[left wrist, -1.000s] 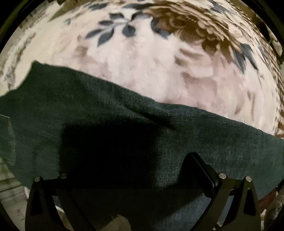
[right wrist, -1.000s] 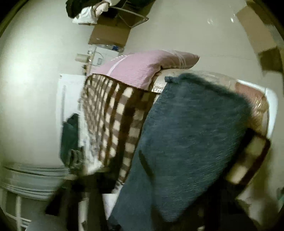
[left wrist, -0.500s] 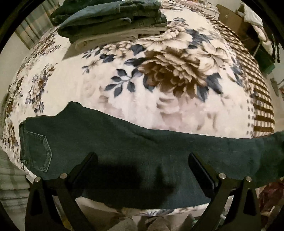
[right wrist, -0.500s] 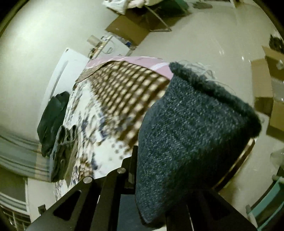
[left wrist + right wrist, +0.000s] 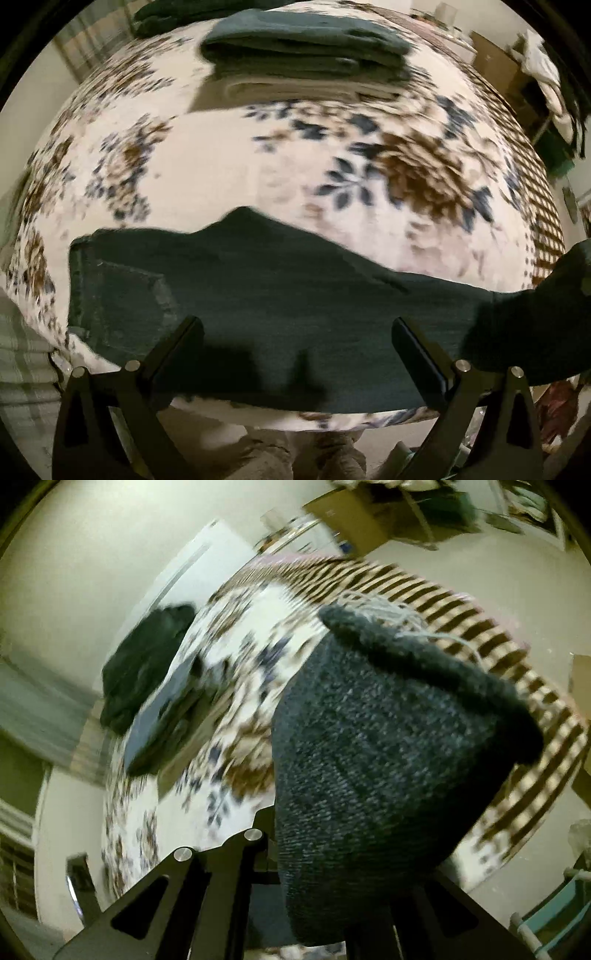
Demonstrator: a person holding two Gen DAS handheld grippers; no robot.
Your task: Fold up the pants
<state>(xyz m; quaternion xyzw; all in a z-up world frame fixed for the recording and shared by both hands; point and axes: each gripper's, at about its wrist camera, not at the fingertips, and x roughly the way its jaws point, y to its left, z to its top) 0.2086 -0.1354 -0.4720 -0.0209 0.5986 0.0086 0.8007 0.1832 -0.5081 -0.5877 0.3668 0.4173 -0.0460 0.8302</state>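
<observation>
Dark green denim pants (image 5: 280, 295) lie flat along the near edge of the floral-blanket bed (image 5: 221, 177). Left gripper (image 5: 295, 347) hovers spread above them, gripping nothing. Right gripper (image 5: 314, 878) is clamped on the raised frayed leg end; its fingers are hidden. Bare blanket separates the pants from 1 folded clothing stack (image 5: 303, 55).

Dark green pants (image 5: 280, 295) lie flat on the bed ahead of the left gripper (image 5: 295, 332), frayed hem raised
</observation>
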